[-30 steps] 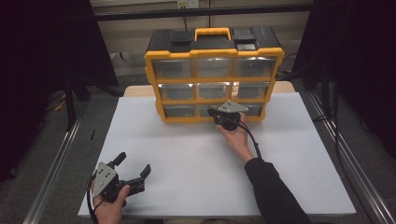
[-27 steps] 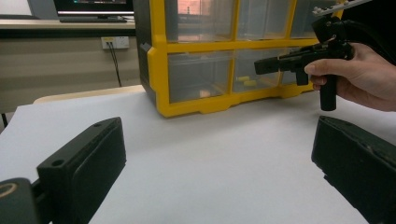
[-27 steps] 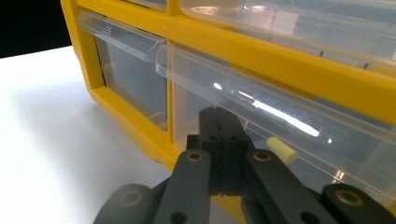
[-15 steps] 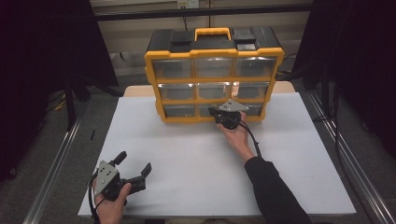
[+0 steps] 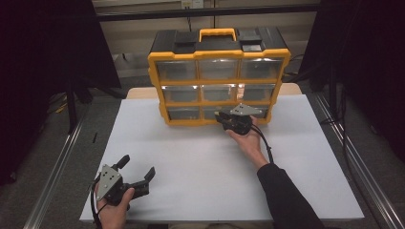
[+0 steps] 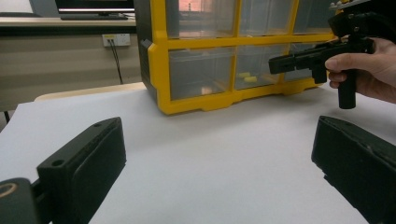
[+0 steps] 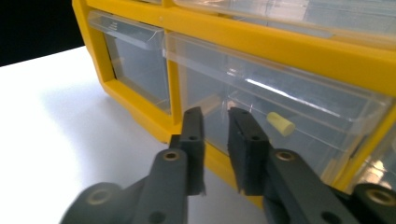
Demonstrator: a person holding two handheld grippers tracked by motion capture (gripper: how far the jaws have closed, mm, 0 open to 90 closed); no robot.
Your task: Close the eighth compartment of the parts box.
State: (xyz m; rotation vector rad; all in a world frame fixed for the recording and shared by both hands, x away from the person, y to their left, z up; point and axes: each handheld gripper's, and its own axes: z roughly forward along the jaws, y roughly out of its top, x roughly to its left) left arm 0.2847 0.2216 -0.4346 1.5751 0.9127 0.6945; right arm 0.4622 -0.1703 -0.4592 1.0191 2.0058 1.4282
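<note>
Standing against the yellow drawer cabinet [image 5: 218, 86] at the table's far edge, the right gripper [image 7: 215, 122] faces the bottom middle drawer [image 7: 280, 126]; its jaws have just been opening and now show a narrow gap, nothing between them. The left gripper [image 5: 138, 175] rests near the table's front edge, jaws wide apart and empty.

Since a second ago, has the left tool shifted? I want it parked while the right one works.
No. The left tool sits at the same spot near the white mat's front edge.
</note>
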